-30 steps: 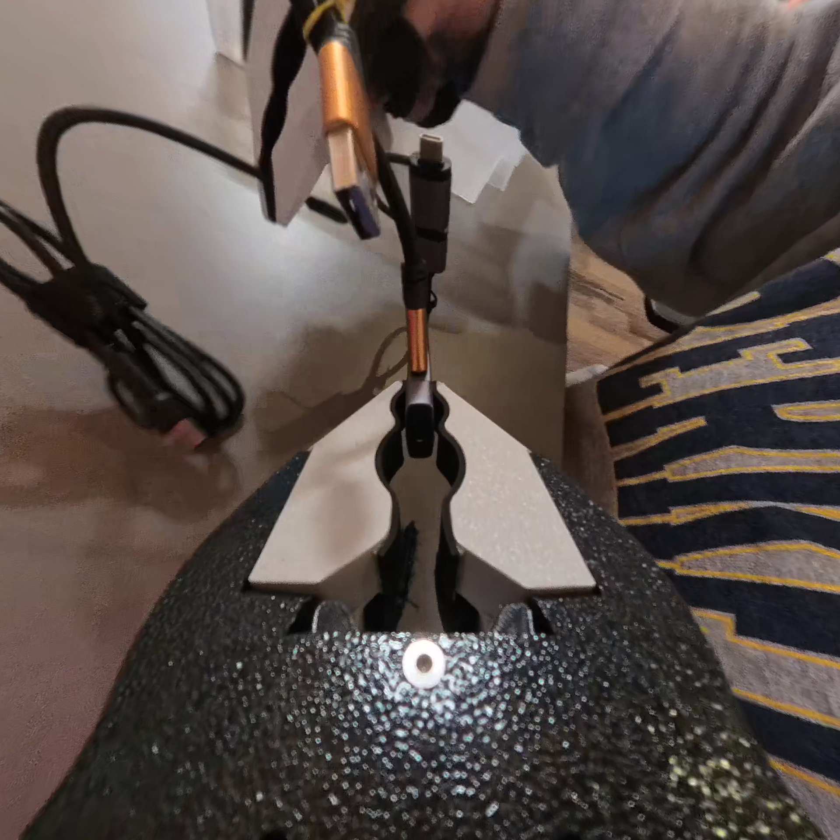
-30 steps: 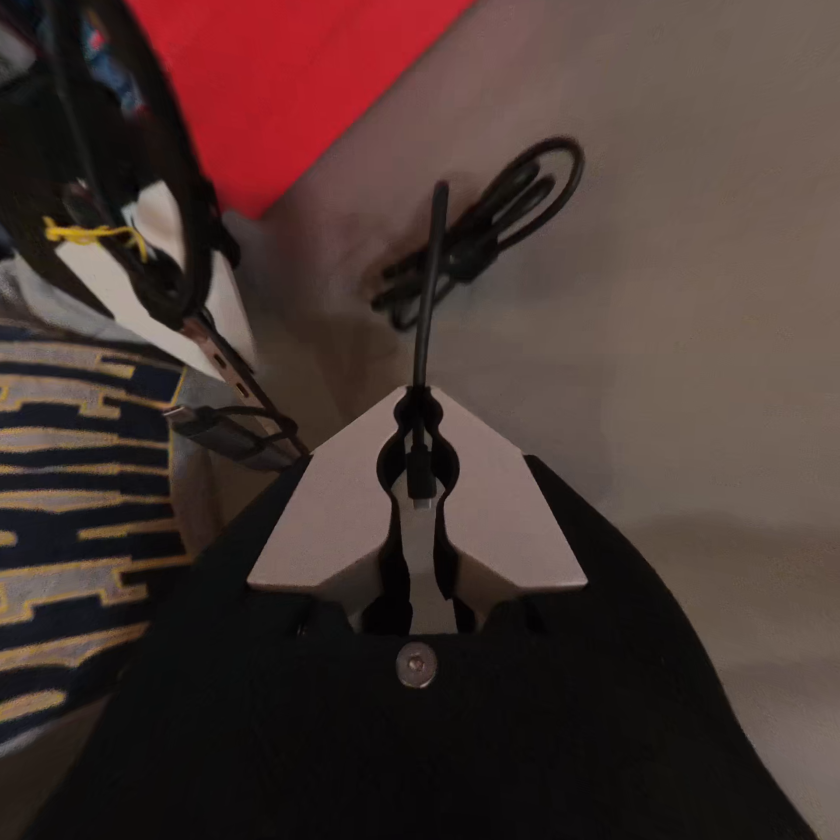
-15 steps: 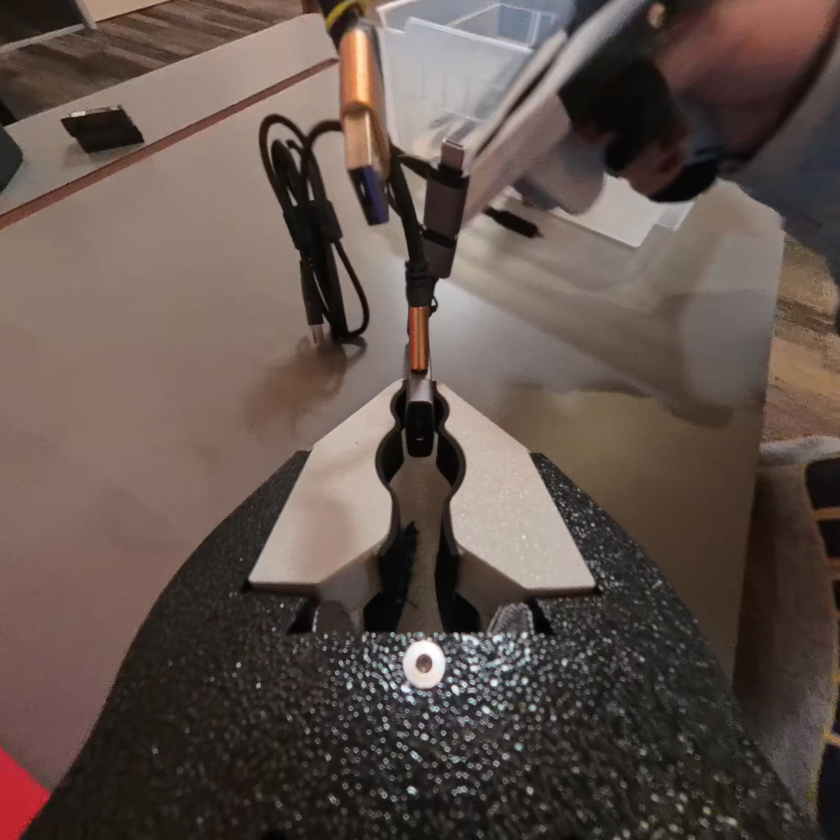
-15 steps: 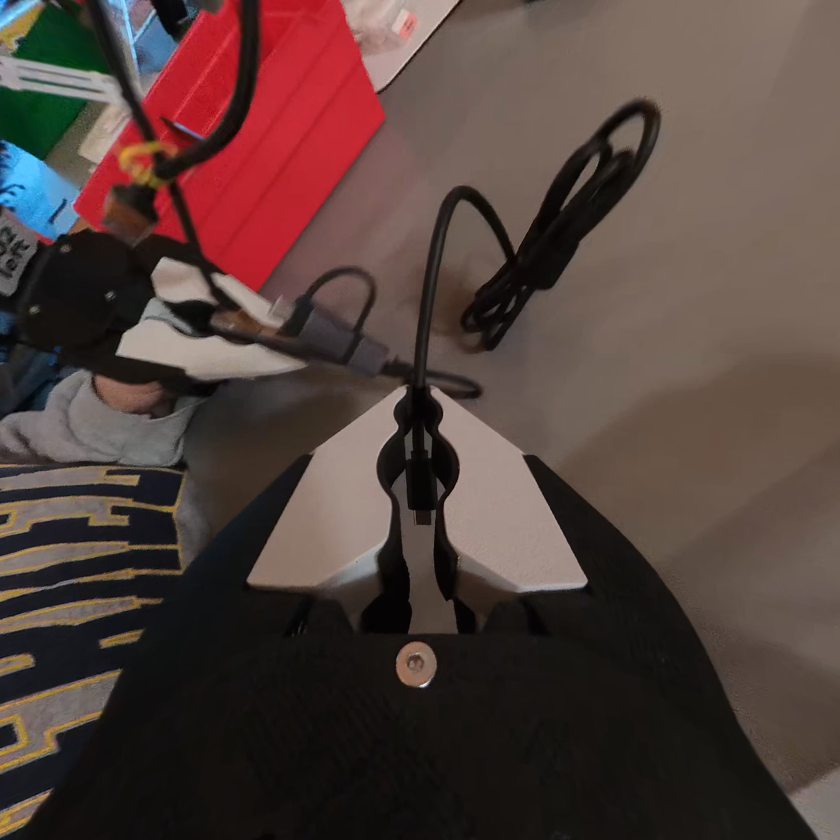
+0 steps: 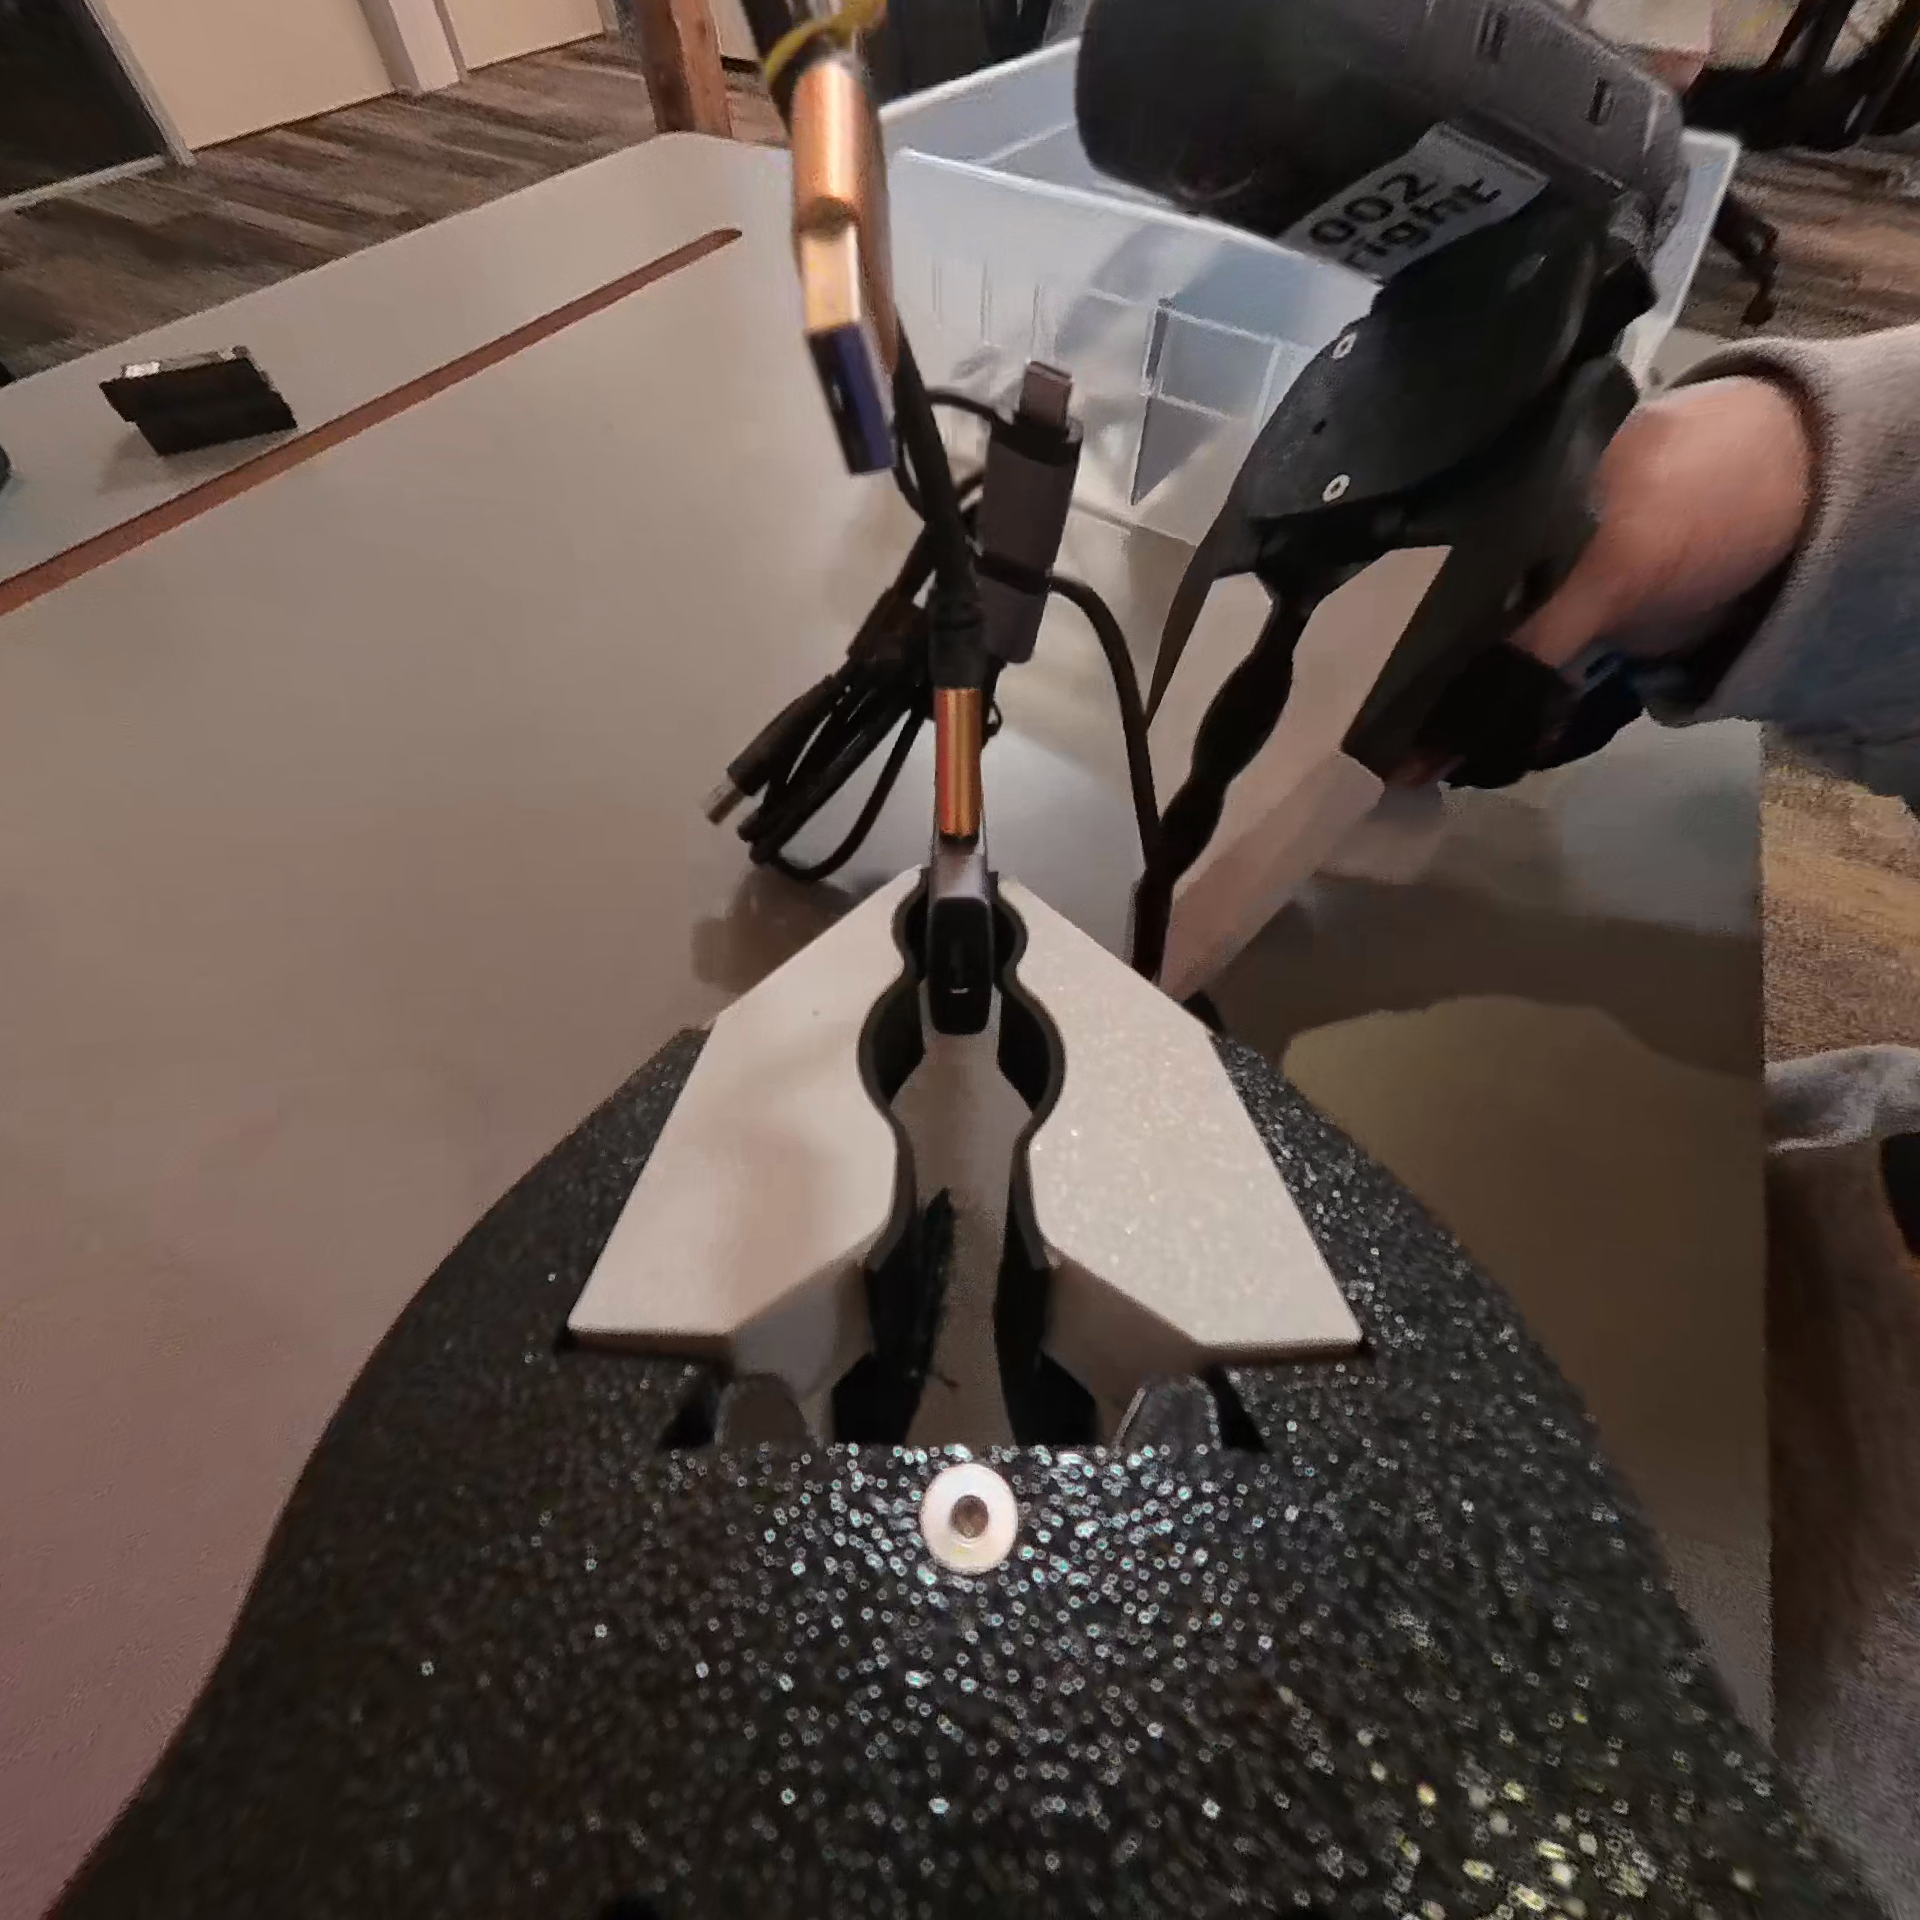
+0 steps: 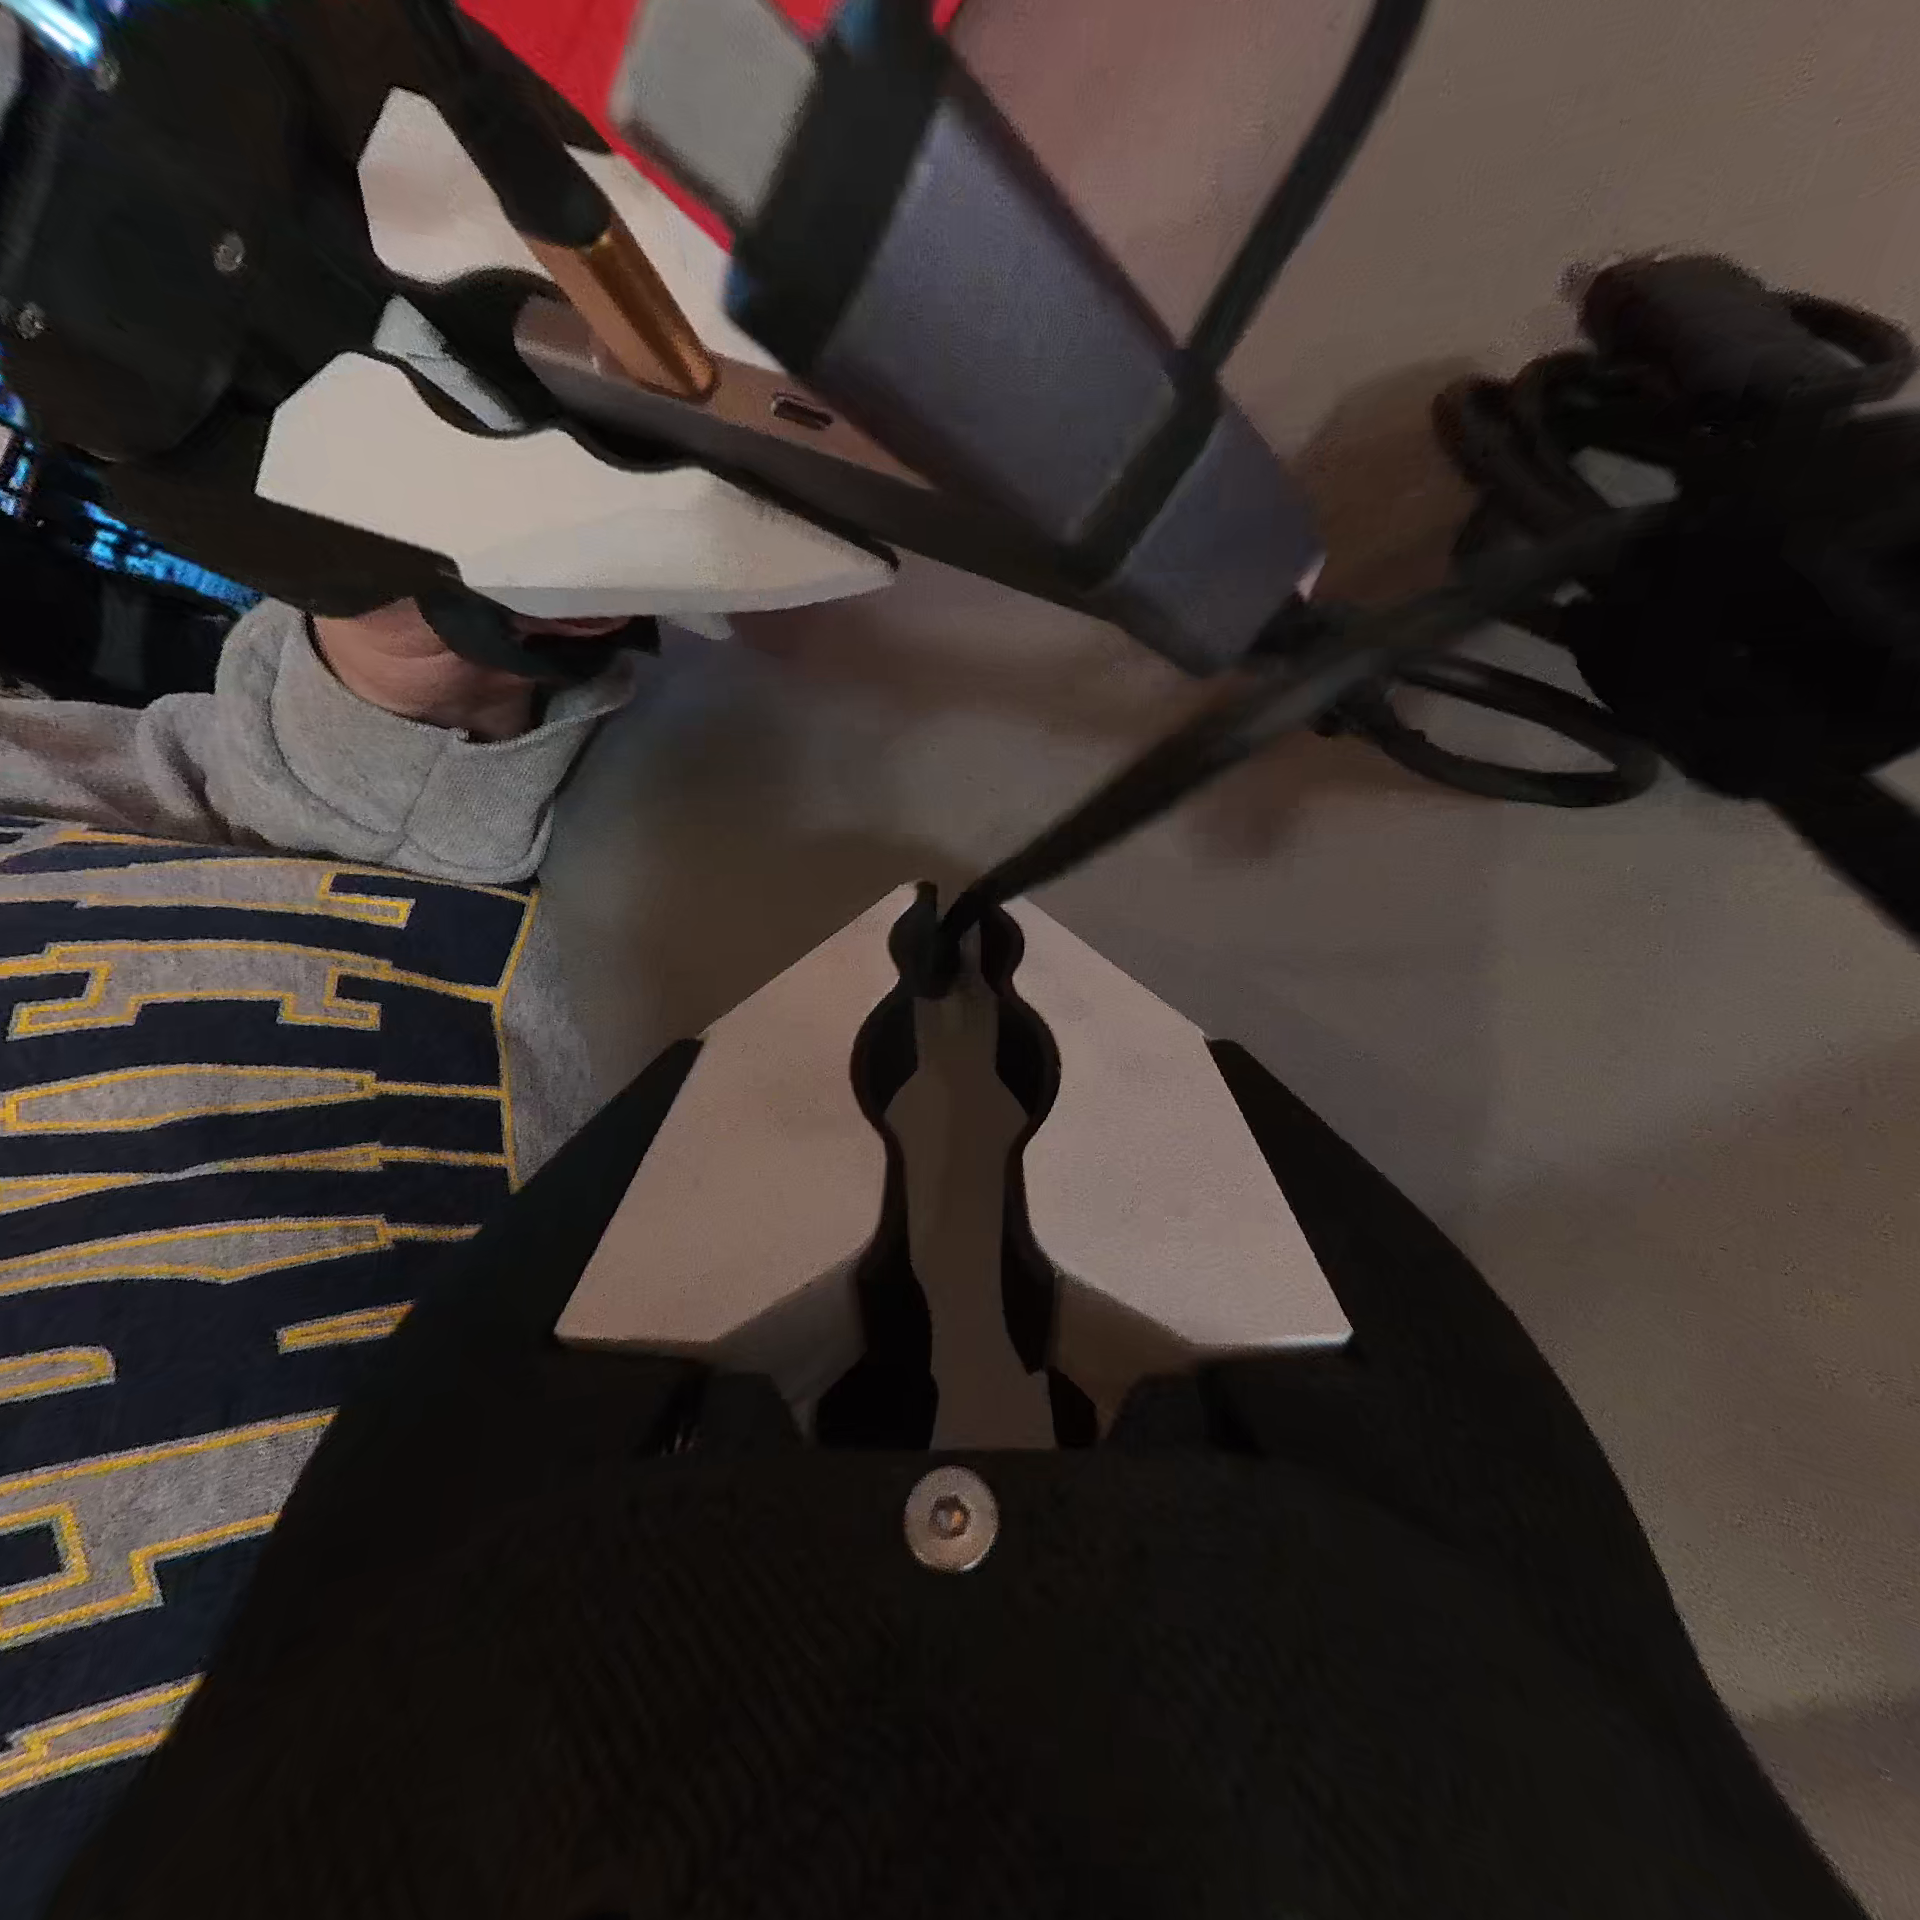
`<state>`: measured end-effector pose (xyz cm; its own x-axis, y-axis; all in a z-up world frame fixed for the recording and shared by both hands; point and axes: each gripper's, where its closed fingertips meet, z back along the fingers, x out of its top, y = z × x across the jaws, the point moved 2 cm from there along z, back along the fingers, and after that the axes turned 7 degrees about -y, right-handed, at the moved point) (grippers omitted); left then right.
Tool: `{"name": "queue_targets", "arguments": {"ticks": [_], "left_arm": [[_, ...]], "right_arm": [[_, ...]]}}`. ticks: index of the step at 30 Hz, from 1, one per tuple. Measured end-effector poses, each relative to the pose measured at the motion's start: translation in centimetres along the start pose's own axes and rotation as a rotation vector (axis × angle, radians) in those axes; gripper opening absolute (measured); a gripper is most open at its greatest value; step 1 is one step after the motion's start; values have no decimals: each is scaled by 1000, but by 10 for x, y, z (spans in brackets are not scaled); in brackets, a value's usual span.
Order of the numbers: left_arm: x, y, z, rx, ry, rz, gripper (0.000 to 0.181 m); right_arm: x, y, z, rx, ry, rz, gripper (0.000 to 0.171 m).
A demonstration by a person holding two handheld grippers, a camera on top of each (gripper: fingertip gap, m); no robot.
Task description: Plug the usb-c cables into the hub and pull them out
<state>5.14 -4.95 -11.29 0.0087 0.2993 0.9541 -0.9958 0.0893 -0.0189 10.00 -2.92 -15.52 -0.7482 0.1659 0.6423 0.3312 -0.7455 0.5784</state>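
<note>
My left gripper (image 5: 957, 906) is shut on the end of a thin grey hub (image 5: 957, 961) with a copper cable collar (image 5: 957, 769). The hub's own cable loops upward with a copper USB plug (image 5: 834, 223) and a grey adapter (image 5: 1027, 520) hanging on it. In the right wrist view the hub (image 6: 727, 416) shows a side port, and the adapter (image 6: 1039, 364) is blurred and very close. My right gripper (image 6: 940, 927) is shut on a black USB-C cable (image 6: 1226, 717); its plug is not visible. The right gripper also shows in the left wrist view (image 5: 1158, 951), tips low by the table.
A bundled black cable (image 5: 831, 748) lies on the grey table (image 5: 364, 779) beyond the hub, and it also shows in the right wrist view (image 6: 1714, 499). A clear plastic bin (image 5: 1143, 281) stands behind. A small black object (image 5: 197, 400) lies far left. My sleeve (image 6: 343, 758) is near. Spacing between my two grippers at the tips: around 6 centimetres.
Both grippers have swung and come close together. The hub and adapter now fill the right wrist view. The plug seen earlier between the right fingers no longer shows; only cable sits at the tips.
</note>
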Motion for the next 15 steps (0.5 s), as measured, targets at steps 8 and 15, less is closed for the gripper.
{"name": "queue_targets", "arguments": {"ticks": [8,15], "left_arm": [[-5,2,3,-18,-1,35,6],[-11,3,9,-46,11,135,6]], "right_arm": [[-3,10,1,111,-10,-7,3],[37,32,27,203,-320,35,2]]}}
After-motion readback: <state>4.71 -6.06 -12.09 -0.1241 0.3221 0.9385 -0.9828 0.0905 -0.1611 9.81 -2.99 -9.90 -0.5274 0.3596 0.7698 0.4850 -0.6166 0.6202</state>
